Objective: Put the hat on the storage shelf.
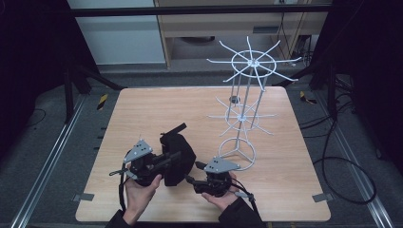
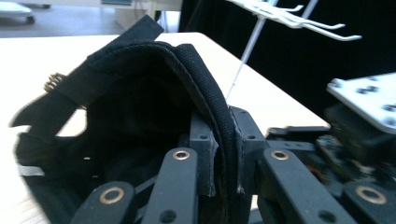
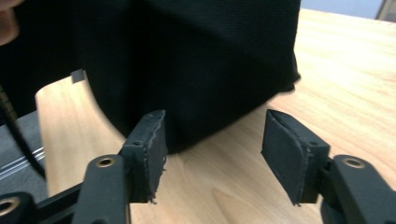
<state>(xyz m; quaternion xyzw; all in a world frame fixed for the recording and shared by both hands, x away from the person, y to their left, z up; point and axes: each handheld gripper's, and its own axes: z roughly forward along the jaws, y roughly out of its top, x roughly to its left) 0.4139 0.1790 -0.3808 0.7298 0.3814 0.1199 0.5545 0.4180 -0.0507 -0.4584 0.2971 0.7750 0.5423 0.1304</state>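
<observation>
A black fabric bag (image 1: 178, 154) with a strap sits near the front middle of the wooden table (image 1: 142, 109). My left gripper (image 1: 168, 159) is shut on the bag's rim (image 2: 224, 126), whose edge is pinched between both pads. The bag's open mouth (image 2: 126, 121) hangs to the left of the jaws in the left gripper view. My right gripper (image 1: 189, 179) stands open just right of the bag, jaws pointing at its lower side. In the right gripper view the dark fabric (image 3: 196, 60) hangs just beyond the spread pads (image 3: 154, 149), which hold nothing.
A white wire display rack (image 1: 244, 102) with two tiers of radiating hooks stands on a ring base at the table's right half. Its hooks (image 2: 299, 18) reach over the bag's far side. Black frame legs and cables surround the table.
</observation>
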